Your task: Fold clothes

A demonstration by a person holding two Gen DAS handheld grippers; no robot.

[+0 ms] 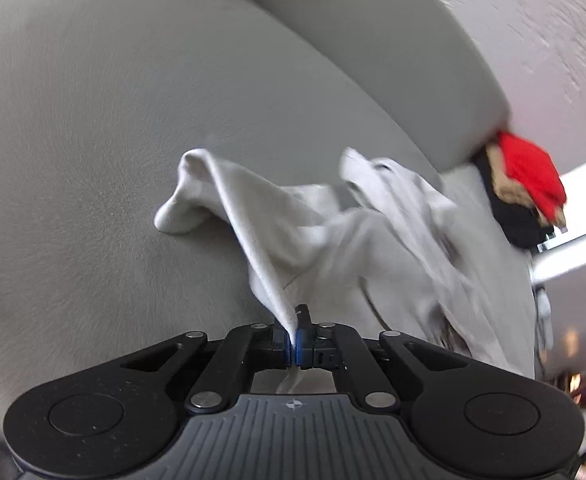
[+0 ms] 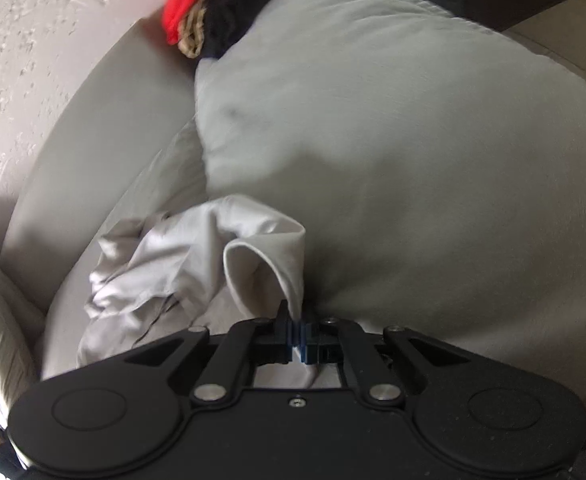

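A grey sofa (image 1: 93,140) filled most of both views, its seat cushion spreading across the left and centre of the left wrist frame and across the centre and right of the right wrist frame (image 2: 413,160). A textured wall (image 1: 533,20) showed in the upper right of the left view. On the sofa lay a crumpled pale grey garment (image 1: 373,240), running from frame centre toward the lower right in the left view, and sitting in the lower left of the right view (image 2: 165,264). A pile of red, tan and black clothes (image 1: 529,184) sat at the right edge of the left frame, and at the top left of centre in the right (image 2: 213,8).

The left hand-held gripper (image 1: 293,346) was clamped on an edge of the garment, the cloth rising taut from its tips toward upper left. The right hand-held gripper (image 2: 298,342) likewise pinched a folded edge, which looped up just above its tips.
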